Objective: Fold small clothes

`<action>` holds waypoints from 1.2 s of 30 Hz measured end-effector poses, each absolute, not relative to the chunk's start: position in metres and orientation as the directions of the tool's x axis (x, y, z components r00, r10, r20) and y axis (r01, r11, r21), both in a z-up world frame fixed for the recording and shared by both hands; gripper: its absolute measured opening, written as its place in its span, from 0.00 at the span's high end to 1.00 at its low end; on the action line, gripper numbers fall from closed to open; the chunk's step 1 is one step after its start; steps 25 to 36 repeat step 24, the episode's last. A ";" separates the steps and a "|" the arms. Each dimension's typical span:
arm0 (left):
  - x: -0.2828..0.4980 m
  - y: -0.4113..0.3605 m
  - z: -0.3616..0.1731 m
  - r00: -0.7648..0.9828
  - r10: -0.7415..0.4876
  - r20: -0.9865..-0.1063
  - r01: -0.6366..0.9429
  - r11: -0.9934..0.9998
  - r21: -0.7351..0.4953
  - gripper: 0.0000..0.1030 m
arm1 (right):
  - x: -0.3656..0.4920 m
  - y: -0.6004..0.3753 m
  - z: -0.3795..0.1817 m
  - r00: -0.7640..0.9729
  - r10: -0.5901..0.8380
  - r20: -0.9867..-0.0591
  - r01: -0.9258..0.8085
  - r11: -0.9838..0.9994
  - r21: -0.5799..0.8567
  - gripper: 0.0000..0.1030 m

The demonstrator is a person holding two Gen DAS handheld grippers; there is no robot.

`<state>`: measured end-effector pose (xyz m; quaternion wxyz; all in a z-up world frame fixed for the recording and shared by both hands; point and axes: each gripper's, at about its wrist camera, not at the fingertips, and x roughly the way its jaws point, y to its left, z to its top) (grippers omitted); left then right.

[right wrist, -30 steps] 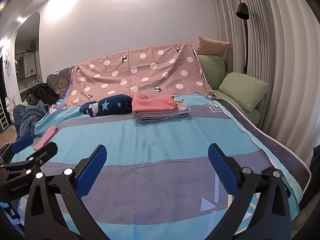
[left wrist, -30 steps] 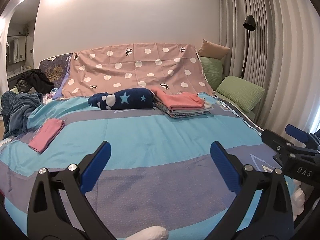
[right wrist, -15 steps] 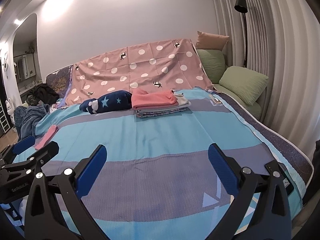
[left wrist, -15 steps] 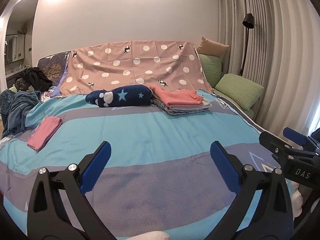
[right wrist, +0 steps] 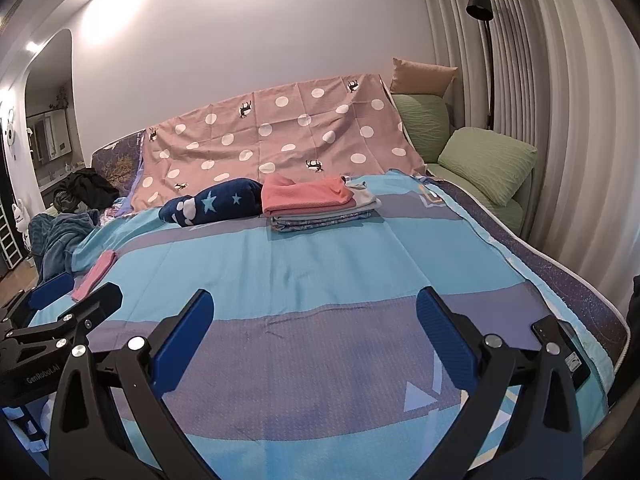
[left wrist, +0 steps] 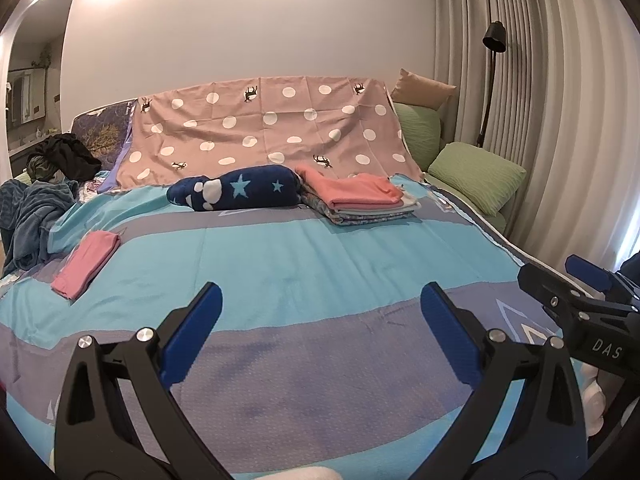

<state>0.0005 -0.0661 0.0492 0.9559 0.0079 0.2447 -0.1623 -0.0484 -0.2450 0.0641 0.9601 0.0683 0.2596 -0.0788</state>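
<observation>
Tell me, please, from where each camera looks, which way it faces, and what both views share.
Left wrist: sits behind the open left gripper, faces along the bed toward the headboard; the right gripper shows at its right edge.
Right wrist: sits behind the open right gripper, faces the same way; the left gripper shows at its left edge.
Shared: the folded stack, the navy star blanket and the pink folded cloth.
</observation>
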 end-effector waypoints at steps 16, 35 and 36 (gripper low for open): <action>0.001 -0.067 0.049 0.823 -0.304 -0.479 0.315 0.947 -0.060 0.02 | -0.048 -0.244 0.062 0.854 -0.113 -0.509 0.182 0.979 0.088 0.02; 0.002 -0.066 0.048 0.823 -0.301 -0.482 0.314 0.948 -0.058 0.02 | -0.045 -0.245 0.058 0.851 -0.105 -0.515 0.174 0.981 0.087 0.02; 0.002 -0.066 0.048 0.823 -0.301 -0.482 0.314 0.948 -0.058 0.02 | -0.045 -0.245 0.058 0.851 -0.105 -0.515 0.174 0.981 0.087 0.02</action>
